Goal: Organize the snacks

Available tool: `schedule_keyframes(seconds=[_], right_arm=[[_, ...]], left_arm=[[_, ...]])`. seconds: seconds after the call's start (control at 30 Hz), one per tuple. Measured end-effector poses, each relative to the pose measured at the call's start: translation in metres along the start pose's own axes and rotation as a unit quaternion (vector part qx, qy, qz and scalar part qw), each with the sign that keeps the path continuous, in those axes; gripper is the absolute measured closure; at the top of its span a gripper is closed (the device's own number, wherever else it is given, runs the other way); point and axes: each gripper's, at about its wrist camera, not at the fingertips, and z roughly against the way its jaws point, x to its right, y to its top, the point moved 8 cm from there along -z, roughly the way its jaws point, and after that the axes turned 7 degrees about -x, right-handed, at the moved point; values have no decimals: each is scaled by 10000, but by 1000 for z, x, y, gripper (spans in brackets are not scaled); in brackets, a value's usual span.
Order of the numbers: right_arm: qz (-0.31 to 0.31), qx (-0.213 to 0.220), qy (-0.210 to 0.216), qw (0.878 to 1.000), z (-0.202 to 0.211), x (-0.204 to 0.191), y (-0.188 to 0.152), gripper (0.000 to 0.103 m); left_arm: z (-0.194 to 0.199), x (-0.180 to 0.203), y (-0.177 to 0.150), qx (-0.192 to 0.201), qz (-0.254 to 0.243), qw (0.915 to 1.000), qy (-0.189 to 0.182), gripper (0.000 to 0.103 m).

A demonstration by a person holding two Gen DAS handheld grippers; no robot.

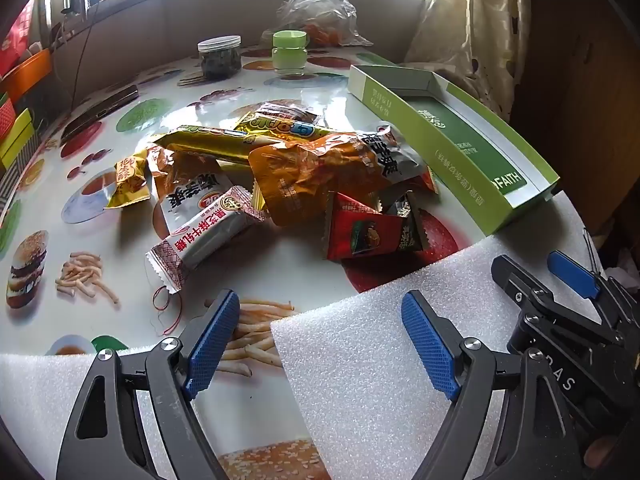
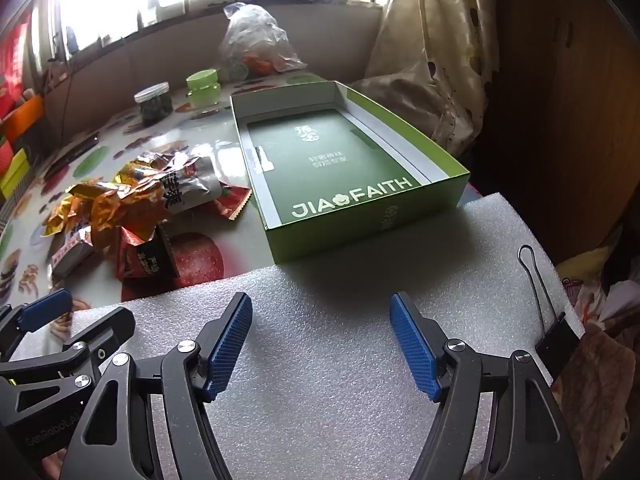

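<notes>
The pile of snack packets point(image 1: 280, 184) lies loose in the middle of my surface point(image 1: 120, 264), orange, gold, red and white wrappers overlapping one another. Just to its right sits the green box point(image 2: 360, 216), lid off, its floor showing only a dark green printed panel; a red packet corner nearly touches its near-left wall. The surface wears a glossy cloth printed with burgers, fries and fruit, and white foam sheets point(image 2: 360, 280) cover its near edge under both tools.

My left tool point(image 1: 320, 344) hovers low over the foam and the printed fries, blue pads spread wide, nothing between them. My right tool point(image 2: 321, 342) is equally wide apart and bare above the foam, facing the box.

Farther back stand a clear jar with dark contents point(image 1: 220, 58), a green-lidded jar point(image 1: 289, 51) and a crumpled plastic bag point(image 1: 320, 8) below the bright windows. A pale curtain point(image 2: 436, 60) hangs at the right. A black binder clip point(image 2: 556, 336) grips the foam's right edge.
</notes>
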Motion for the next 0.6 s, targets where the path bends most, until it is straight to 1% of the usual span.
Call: schedule_keyframes(seconds=[0.27, 0.3, 0.6], right_arm=[[19, -25, 4, 10000, -2, 0, 4, 31], [-5, 61, 15, 10000, 0, 0, 0, 31], [-4, 71, 15, 10000, 1, 0, -1, 31]], left_arm=[[0, -2, 1, -20, -2, 10000, 1, 19], [0, -2, 1, -19, 2, 10000, 1, 19], [-1, -3, -1, -12, -7, 10000, 17, 19]])
